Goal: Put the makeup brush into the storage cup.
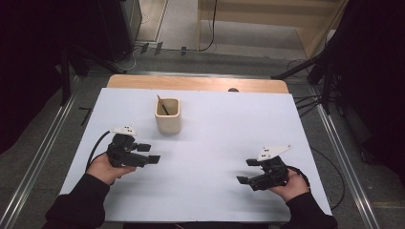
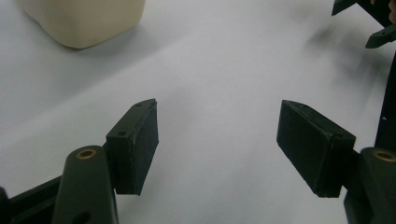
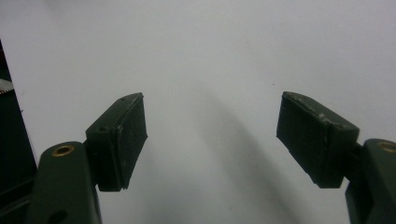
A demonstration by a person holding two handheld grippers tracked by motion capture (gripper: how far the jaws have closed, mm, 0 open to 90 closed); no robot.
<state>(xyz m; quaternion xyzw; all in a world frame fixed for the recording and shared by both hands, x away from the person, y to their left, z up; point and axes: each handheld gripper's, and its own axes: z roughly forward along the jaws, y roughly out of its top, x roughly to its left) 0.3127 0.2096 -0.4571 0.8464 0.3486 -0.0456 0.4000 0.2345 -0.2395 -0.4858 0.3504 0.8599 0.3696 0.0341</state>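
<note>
A cream square cup (image 1: 168, 116) stands on the white table top (image 1: 215, 143) toward the back, with a brown pencil (image 1: 162, 105) leaning inside it. Its lower wall also shows as the cream cup (image 2: 84, 21) at the upper left of the left gripper view. My left gripper (image 1: 149, 153) hovers low at the left, just in front of the cup, jaws wide apart with nothing between them; left gripper (image 2: 217, 144). My right gripper (image 1: 247, 171) sits at the front right, pointing left, open and empty; right gripper (image 3: 210, 140).
The white sheet covers a wooden table (image 1: 196, 83) whose back edge shows bare wood. Metal rails (image 1: 43, 152) run along both sides. Cables (image 1: 305, 102) lie on the floor at the back right. The other hand's jaws (image 2: 369, 21) appear far off in the left gripper view.
</note>
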